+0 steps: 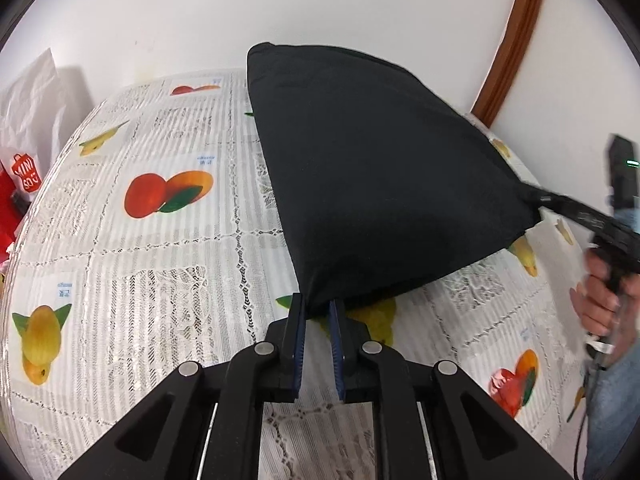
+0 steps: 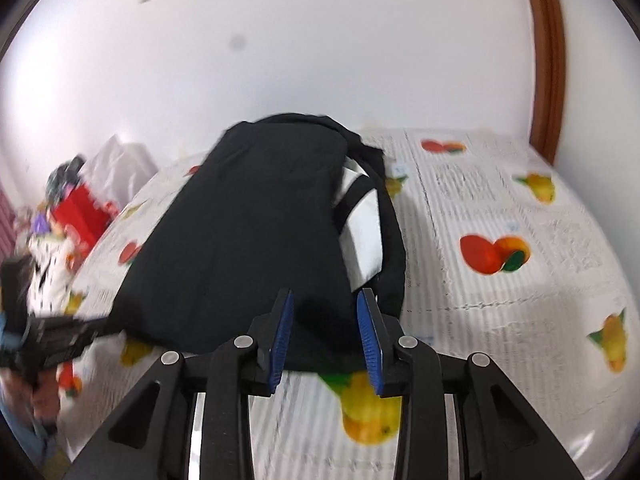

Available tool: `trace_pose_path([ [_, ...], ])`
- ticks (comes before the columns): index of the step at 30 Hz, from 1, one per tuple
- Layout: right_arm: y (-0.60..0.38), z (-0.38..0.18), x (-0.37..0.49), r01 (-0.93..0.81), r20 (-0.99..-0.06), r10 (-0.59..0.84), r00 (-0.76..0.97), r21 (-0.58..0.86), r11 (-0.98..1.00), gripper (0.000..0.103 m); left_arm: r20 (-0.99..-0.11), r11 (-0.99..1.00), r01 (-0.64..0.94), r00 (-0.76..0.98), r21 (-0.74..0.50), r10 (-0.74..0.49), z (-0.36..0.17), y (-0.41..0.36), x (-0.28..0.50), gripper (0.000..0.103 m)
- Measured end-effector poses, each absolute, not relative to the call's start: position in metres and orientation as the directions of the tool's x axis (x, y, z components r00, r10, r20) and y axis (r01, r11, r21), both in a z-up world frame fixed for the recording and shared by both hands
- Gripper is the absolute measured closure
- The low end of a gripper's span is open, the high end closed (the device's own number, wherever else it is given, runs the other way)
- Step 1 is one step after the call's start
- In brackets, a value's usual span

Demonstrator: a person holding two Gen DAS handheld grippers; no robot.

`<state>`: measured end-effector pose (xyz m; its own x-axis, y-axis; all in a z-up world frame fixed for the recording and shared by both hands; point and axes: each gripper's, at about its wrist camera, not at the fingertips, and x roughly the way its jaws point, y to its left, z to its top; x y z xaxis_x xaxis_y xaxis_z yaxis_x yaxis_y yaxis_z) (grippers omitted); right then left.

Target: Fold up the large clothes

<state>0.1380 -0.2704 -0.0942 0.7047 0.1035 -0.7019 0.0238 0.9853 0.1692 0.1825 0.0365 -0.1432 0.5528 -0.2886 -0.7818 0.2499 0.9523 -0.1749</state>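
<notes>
Ahead of both grippers, on a lace-pattern plastic tablecloth with fruit prints (image 1: 160, 260), lies one black fabric garment (image 1: 380, 184); we count one garment, two grippers. Our left gripper (image 1: 318, 312) has its blue pads drawn narrow on the garment's near corner, cloth pinched between them. Our right gripper (image 2: 325, 312) holds the other near corner: its pads stand wider, but dark cloth fills the gap, and the left wrist view shows that corner pulled to a point at its tips. The near hem hangs taut between the two corners, lifted off the cloth. The garment's long axis runs straight away from us toward the white wall (image 1: 320, 8). A white lining or panel (image 2: 362, 232) shows along its right side. Both hands sit about equally near. We judge the fold should carry this hem forward.
</notes>
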Motion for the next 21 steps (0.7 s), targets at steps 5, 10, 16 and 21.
trace_pose_path([
  [5,-0.278,-0.114,0.153,0.102,-0.733,0.107,0.672,0.234,0.967,0.098,-0.762,0.954,0.244,0.579,-0.176,-0.289,-0.13,0.045,0.177,0.092],
  [10,-0.279,-0.108,0.135,0.048,-0.703,0.167,0.691,0.276,0.96,0.101,-0.738,0.955,0.222,0.607,-0.197,-0.294,-0.119,0.054,0.186,0.092],
  [16,-0.266,-0.087,0.143,-0.003,-0.69,0.169,0.704,0.236,0.972,0.09,-0.733,0.955,0.22,0.613,-0.199,-0.294,-0.114,0.049,0.205,0.081],
  [21,-0.26,-0.089,0.181,0.011,-0.711,0.157,0.685,0.225,0.974,0.085,-0.732,0.955,0.219,0.614,-0.2,-0.294,-0.115,0.045,0.217,0.079],
])
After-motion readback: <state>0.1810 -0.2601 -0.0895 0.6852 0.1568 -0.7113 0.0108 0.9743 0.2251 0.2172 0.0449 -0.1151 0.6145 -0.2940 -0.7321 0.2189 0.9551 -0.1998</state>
